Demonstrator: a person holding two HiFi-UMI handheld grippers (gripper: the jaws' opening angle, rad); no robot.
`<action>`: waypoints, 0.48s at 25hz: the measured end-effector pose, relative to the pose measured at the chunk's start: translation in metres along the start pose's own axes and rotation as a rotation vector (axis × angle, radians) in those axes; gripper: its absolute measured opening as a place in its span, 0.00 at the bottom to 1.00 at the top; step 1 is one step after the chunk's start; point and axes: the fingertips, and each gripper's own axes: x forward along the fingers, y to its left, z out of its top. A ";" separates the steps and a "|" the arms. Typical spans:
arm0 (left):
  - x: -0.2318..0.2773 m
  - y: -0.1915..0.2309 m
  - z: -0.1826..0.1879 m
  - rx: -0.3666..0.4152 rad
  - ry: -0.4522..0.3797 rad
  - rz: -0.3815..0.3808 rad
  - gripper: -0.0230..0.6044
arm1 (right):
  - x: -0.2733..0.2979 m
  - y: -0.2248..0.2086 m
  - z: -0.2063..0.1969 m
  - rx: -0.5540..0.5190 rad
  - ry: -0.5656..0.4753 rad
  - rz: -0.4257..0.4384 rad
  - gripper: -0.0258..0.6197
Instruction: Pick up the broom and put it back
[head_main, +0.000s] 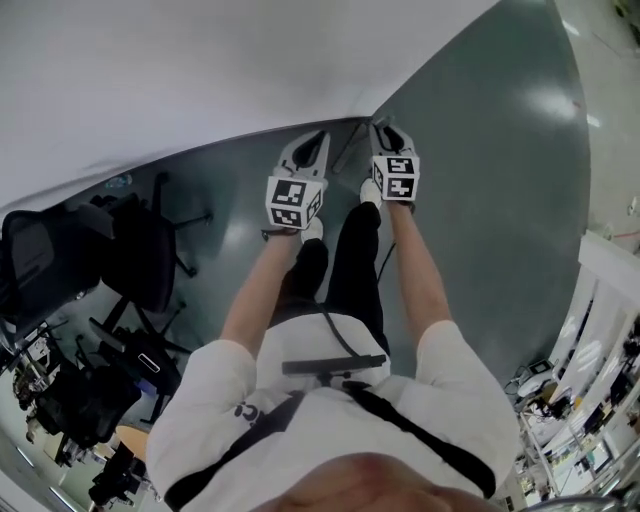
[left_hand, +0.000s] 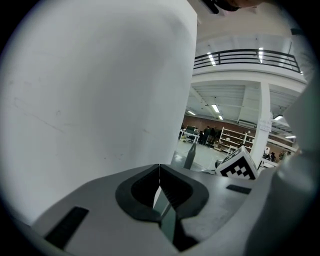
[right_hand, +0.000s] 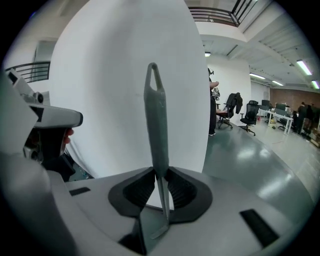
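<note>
In the right gripper view the grey broom handle (right_hand: 156, 125), with a hanging loop at its top end, stands up out of my right gripper (right_hand: 159, 175), which is shut on it. The handle's tip (left_hand: 190, 156) also shows in the left gripper view, beside the right gripper's marker cube (left_hand: 239, 167). My left gripper (left_hand: 159, 172) has its jaw tips touching, with nothing seen between them. In the head view both grippers, left (head_main: 305, 160) and right (head_main: 390, 140), are held out side by side close to the foot of a white wall (head_main: 200, 70). The broom's head is hidden.
Black office chairs (head_main: 140, 250) stand on the grey floor (head_main: 480, 200) at the left. White shelving (head_main: 610, 290) is at the right edge. Behind the handle, a person (right_hand: 212, 110) stands by more chairs (right_hand: 249, 116). A white pillar (left_hand: 262, 125) rises further off.
</note>
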 end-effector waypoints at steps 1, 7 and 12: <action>-0.006 -0.002 0.006 0.004 -0.009 0.000 0.06 | -0.011 0.006 0.006 0.006 -0.013 -0.007 0.18; -0.043 -0.013 0.052 0.050 -0.068 0.000 0.06 | -0.077 0.041 0.068 0.053 -0.150 -0.055 0.18; -0.084 -0.024 0.102 0.081 -0.145 0.012 0.06 | -0.142 0.064 0.133 0.023 -0.278 -0.055 0.18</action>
